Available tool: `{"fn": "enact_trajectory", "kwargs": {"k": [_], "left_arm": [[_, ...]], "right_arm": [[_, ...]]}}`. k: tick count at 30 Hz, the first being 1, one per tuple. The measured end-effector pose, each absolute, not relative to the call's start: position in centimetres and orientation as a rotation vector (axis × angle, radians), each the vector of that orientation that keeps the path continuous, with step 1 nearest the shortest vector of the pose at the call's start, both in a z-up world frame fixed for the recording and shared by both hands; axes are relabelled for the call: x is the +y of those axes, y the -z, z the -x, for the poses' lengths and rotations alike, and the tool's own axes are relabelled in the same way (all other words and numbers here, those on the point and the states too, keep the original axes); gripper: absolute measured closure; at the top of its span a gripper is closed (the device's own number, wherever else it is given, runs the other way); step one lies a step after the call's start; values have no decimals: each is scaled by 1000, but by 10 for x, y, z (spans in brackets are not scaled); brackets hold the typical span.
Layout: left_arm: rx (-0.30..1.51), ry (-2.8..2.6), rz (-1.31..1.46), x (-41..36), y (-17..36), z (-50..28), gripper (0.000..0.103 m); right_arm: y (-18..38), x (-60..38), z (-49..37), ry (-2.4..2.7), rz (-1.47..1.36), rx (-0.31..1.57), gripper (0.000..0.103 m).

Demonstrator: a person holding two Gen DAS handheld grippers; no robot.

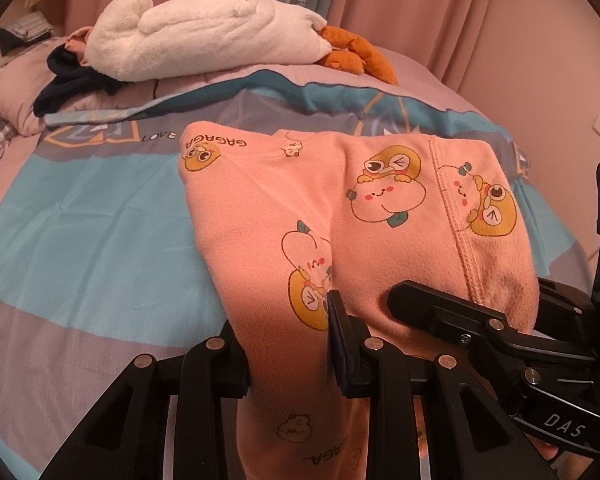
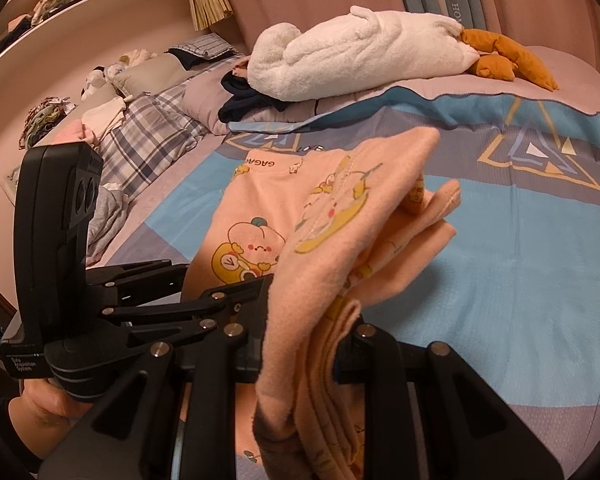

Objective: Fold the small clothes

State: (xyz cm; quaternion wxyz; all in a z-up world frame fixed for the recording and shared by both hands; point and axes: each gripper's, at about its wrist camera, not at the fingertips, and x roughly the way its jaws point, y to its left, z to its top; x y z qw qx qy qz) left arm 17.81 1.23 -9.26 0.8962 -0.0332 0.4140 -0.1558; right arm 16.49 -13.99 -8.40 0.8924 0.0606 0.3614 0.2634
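A small pink garment printed with cartoon peach and duck figures lies on the bed, its near edge lifted. It also shows in the right wrist view. My left gripper is shut on the garment's near left edge. My right gripper is shut on several bunched layers at the near right edge and holds them above the bed. The right gripper shows in the left wrist view, close beside the left one. The left gripper shows in the right wrist view.
The bed has a blue, grey and lilac cover. A white plush goose with orange feet lies at the far end on dark clothes. Plaid pillows and loose clothes lie along the left. Pink curtains hang behind.
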Motion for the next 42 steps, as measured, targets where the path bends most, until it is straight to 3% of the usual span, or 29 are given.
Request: {"fn": "enact_trajectory", "kwargs": {"k": [27,42], "left_arm": [[938,294,46,9,121,-202,75],[966,274,47,12,131,-208,65]], "right_arm": [[112,-133,-192,-506,-127,840,80],[136,-151,-210,-451,-245,934,72]]}}
